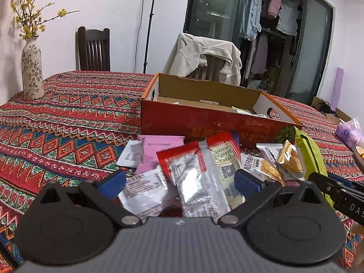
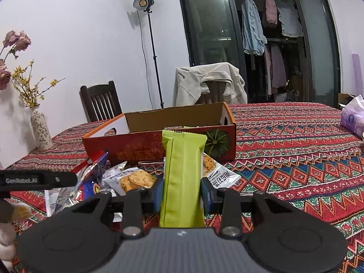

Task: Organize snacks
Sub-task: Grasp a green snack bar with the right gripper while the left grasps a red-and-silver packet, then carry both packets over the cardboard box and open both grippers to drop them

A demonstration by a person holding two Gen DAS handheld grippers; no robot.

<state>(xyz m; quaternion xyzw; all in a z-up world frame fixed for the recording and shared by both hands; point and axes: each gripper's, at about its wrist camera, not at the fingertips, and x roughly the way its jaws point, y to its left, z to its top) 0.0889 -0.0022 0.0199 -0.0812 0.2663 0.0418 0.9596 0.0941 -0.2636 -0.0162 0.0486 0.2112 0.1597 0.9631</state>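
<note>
Cardboard forms the largest task item: an open red box (image 2: 141, 146) with orange rims and white end panels with hand-holes stands on the table (image 2: 295, 150). We see a pumpkin picture on its near wall in the right wrist view. Inside, only a few pale flat packets (image 1: 244, 111) show above the near wall, toward one end; we cannot tell what they are.

We note the snack pile (image 1: 193, 166) lying on the cloth just in front of the box: a pink packet (image 1: 157, 154), a red and silver packet (image 1: 184, 161), white printed packets and clear-wrapped biscuits (image 1: 290, 161).

We find the right gripper (image 2: 182, 194) closed on a long green packet (image 2: 183, 170). Its blue pads (image 2: 208, 194) press against both side edges, and the packet runs lengthwise between them, its far end reaching up in front of the box's near wall. In the left wrist view that packet appears at the right edge of the pile.

We find the left gripper (image 1: 180, 183) with its fingers spread wide, hovering over the near part of the pile; the blue fingertips (image 1: 113, 182) stand on either side of the silver and white packets, and we cannot tell whether they touch any.

We record a red, blue and green zigzag tablecloth, a floral vase (image 1: 31, 72) with yellow sprigs at the far left, two chairs behind, one draped with a beige jacket (image 1: 204, 56), a light stand (image 2: 150, 45), and a glass-doored wardrobe with hanging clothes.
</note>
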